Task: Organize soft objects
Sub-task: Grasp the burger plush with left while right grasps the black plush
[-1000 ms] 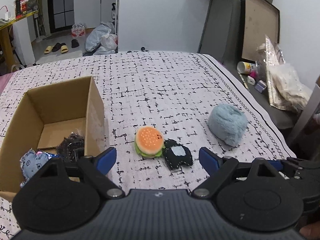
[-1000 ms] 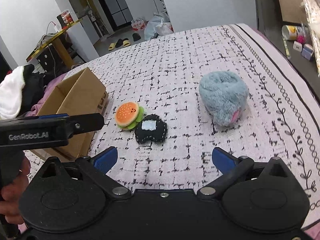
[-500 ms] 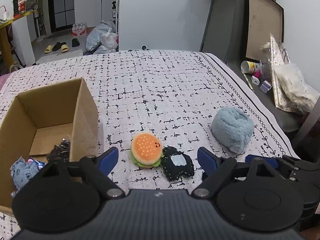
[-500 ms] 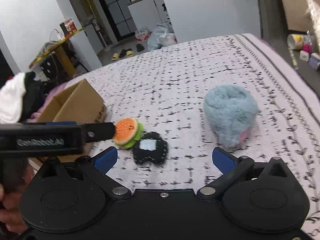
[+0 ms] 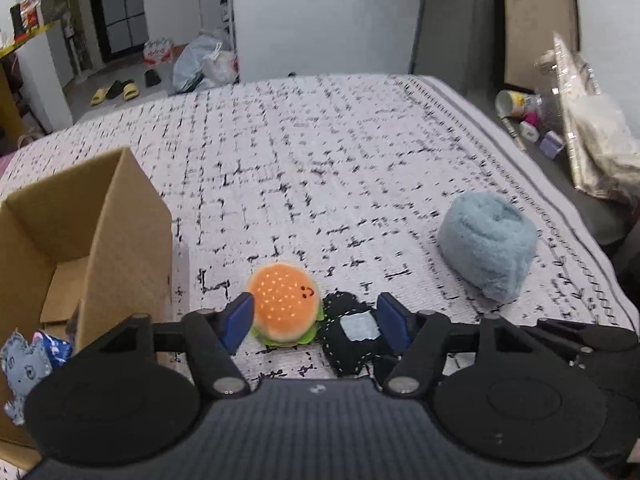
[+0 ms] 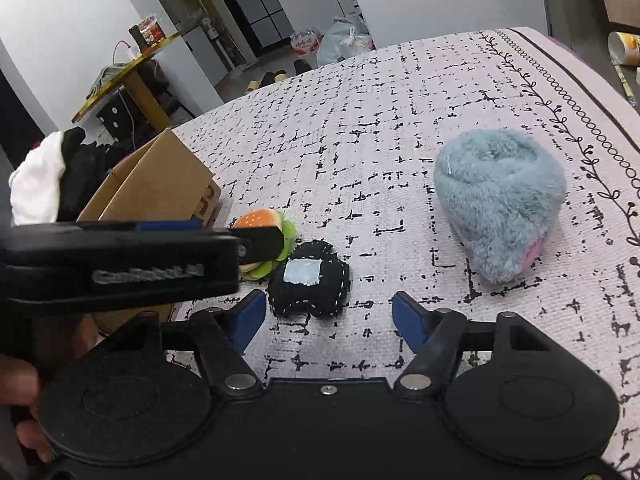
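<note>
An orange burger plush (image 5: 283,304) and a black plush with a pale patch (image 5: 355,336) lie side by side on the patterned bedspread (image 5: 320,160). My left gripper (image 5: 316,322) is open, low over both, its blue fingers flanking the pair. A fluffy blue plush (image 5: 486,242) lies to the right. In the right wrist view my right gripper (image 6: 328,316) is open and empty just short of the black plush (image 6: 308,282), with the fluffy plush (image 6: 500,208) ahead right and the burger (image 6: 260,220) partly hidden by the left gripper's body.
An open cardboard box (image 5: 80,248) stands at the left, holding a blue patterned plush (image 5: 24,364). It also shows in the right wrist view (image 6: 160,192). Clutter lies beyond the bed's right edge (image 5: 560,128). Slippers and bags lie on the floor behind.
My left gripper has moved forward and down over the burger and black plush, its fingers narrowing. My right gripper has come closer to the black plush, narrowing too.
</note>
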The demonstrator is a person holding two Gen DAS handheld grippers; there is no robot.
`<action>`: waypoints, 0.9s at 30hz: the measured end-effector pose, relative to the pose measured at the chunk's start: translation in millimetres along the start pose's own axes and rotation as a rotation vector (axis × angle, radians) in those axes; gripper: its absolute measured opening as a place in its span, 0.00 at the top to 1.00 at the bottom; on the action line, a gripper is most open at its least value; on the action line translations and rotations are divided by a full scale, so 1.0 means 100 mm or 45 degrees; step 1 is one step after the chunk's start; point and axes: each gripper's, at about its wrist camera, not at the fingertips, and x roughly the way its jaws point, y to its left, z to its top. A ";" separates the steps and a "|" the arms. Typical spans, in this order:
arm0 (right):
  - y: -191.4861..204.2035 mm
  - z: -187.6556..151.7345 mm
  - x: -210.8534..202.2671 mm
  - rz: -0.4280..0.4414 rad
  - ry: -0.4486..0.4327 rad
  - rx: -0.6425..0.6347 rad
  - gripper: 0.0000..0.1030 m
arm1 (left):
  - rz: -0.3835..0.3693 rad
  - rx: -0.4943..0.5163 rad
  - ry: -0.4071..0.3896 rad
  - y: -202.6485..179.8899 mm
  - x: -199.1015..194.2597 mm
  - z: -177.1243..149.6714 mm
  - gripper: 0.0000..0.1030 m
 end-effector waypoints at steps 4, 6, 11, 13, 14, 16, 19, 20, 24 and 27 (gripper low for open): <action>-0.02 0.02 0.08 0.005 0.017 -0.011 0.38 | 0.043 -0.020 0.022 0.00 0.15 0.03 0.37; -0.01 0.02 0.12 0.014 0.019 -0.018 0.38 | 0.068 -0.032 0.036 0.01 0.22 0.05 0.36; -0.02 0.03 0.17 0.024 0.021 -0.019 0.38 | 0.126 -0.085 0.095 0.05 0.42 0.10 0.36; -0.02 0.04 0.19 0.026 0.021 -0.021 0.38 | 0.142 -0.127 0.112 0.09 0.47 0.11 0.36; -0.02 0.04 0.19 0.026 0.021 -0.024 0.38 | 0.140 -0.148 0.121 0.12 0.49 0.11 0.36; -0.01 0.04 0.20 0.027 0.023 -0.030 0.38 | 0.127 -0.174 0.133 0.15 0.51 0.11 0.36; 0.02 0.06 0.22 0.035 0.026 -0.036 0.38 | 0.106 -0.203 0.129 0.18 0.52 0.10 0.43; 0.03 0.06 0.23 0.036 0.029 -0.039 0.37 | 0.091 -0.216 0.125 0.19 0.51 0.10 0.52; 0.09 0.05 0.25 0.042 0.037 -0.058 0.36 | 0.069 -0.249 0.100 0.22 0.42 0.12 0.59; 0.12 0.05 0.29 0.040 0.046 -0.061 0.32 | 0.033 -0.260 0.076 0.23 0.30 0.14 0.60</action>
